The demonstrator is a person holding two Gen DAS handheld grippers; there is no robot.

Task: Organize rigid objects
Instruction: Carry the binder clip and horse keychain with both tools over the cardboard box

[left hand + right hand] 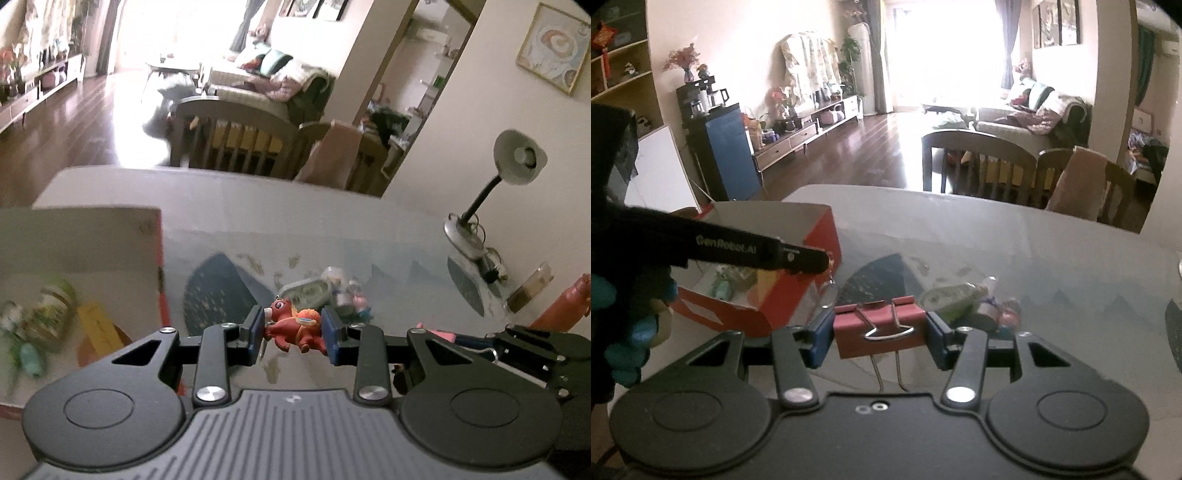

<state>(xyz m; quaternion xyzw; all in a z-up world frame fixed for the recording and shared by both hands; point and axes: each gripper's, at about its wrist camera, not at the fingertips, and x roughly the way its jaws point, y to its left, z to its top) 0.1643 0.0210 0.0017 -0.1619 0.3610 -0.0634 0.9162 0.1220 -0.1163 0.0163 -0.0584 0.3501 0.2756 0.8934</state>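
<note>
My left gripper [293, 330] is shut on a small red toy animal keychain [295, 326], held above the table. My right gripper [879, 332] is shut on a large red binder clip [879, 328], its wire handles hanging toward me. A red cardboard box [798, 291] with a pale inside [74, 251] stands open at the left and holds a green-labelled jar [53, 310] and a yellow piece [98, 326]. A small pile of loose objects [332, 291], with a flat greenish tin [945, 295] among them, lies on the table beyond both grippers.
The glass-topped table [295, 221] carries a desk lamp [491, 192] and a red bottle [565, 306] at the right. Wooden chairs [979, 166] stand past the far edge. In the right wrist view the other gripper [731, 247] and a gloved hand [628, 317] sit at the left.
</note>
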